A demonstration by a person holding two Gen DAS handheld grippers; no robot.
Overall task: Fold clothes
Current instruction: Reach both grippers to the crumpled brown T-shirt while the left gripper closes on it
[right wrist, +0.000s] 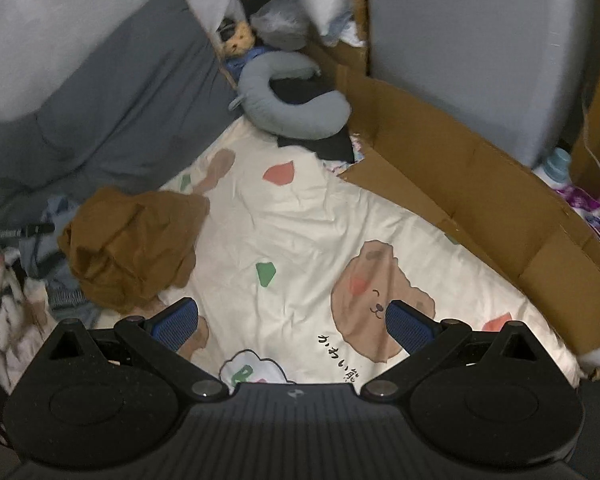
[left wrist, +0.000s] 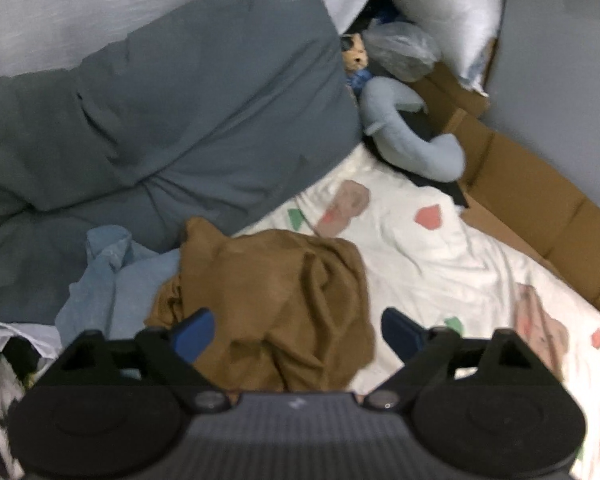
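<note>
A crumpled brown garment (left wrist: 276,300) lies on a white bedsheet with bear prints (left wrist: 428,256). My left gripper (left wrist: 298,334) hangs just over it, open, its blue pads (left wrist: 194,334) wide apart on either side of the cloth without pressing it. A light blue garment (left wrist: 108,280) lies bunched to the left of the brown one. In the right wrist view the brown garment (right wrist: 136,244) sits at the left, and my right gripper (right wrist: 292,328) is open over bare sheet (right wrist: 300,216) to its right, with nothing between its pads.
A grey duvet (left wrist: 172,112) is heaped behind the clothes. A grey neck pillow (right wrist: 292,96) and a soft toy (right wrist: 240,40) lie at the bed's far end. Cardboard panels (right wrist: 480,184) line the right side. A detergent bottle (right wrist: 576,196) stands beyond them.
</note>
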